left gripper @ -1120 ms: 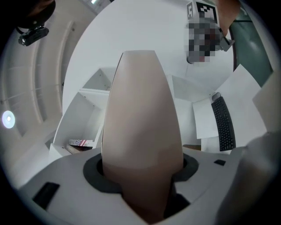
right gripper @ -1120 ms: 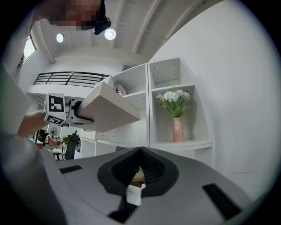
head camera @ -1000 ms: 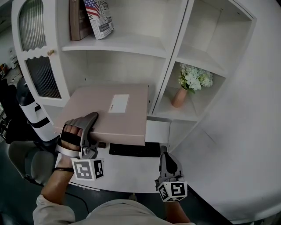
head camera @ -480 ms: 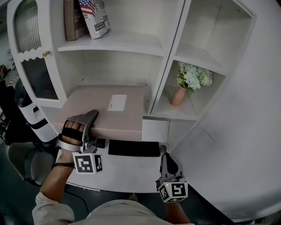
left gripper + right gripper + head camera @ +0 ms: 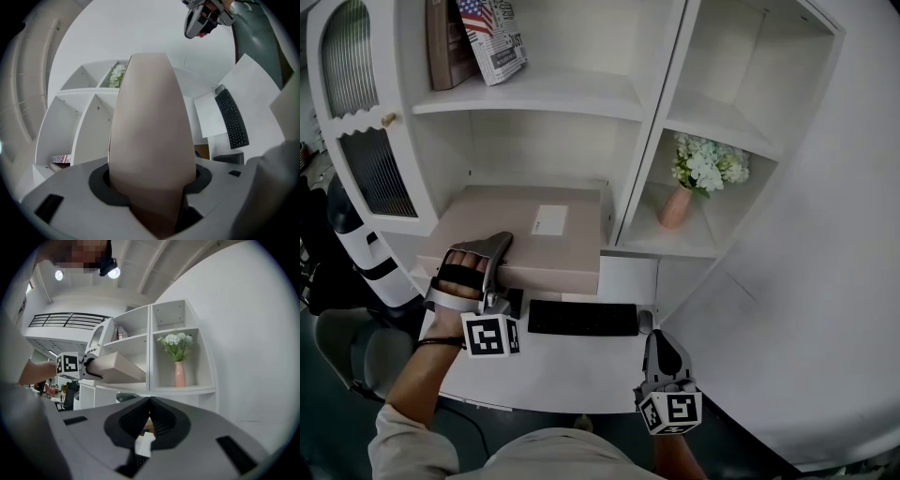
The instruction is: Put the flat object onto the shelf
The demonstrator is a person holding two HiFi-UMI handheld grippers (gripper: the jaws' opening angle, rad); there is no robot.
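The flat object is a wide pinkish-beige box (image 5: 534, 234) with a white label on top. My left gripper (image 5: 493, 261) is shut on its near left edge, and the box fills the space between the jaws in the left gripper view (image 5: 152, 122). The box lies level, with its far part inside the lower left compartment of the white shelf unit (image 5: 534, 150). My right gripper (image 5: 659, 352) hovers by the desk's front right, shut and holding nothing. From the right gripper view the box (image 5: 117, 367) and left gripper (image 5: 86, 367) show at the left.
A black keyboard (image 5: 582, 318), a mouse (image 5: 643, 322) and a white sheet (image 5: 628, 279) lie on the white desk under the box. A pink vase of flowers (image 5: 680, 202) fills the neighbouring compartment. Books (image 5: 478, 42) stand on the upper shelf. A glass cabinet door (image 5: 366, 159) is left.
The left gripper has pushed the box farther away from me, deeper into the lower compartment. The right gripper has stayed near the desk's front edge.
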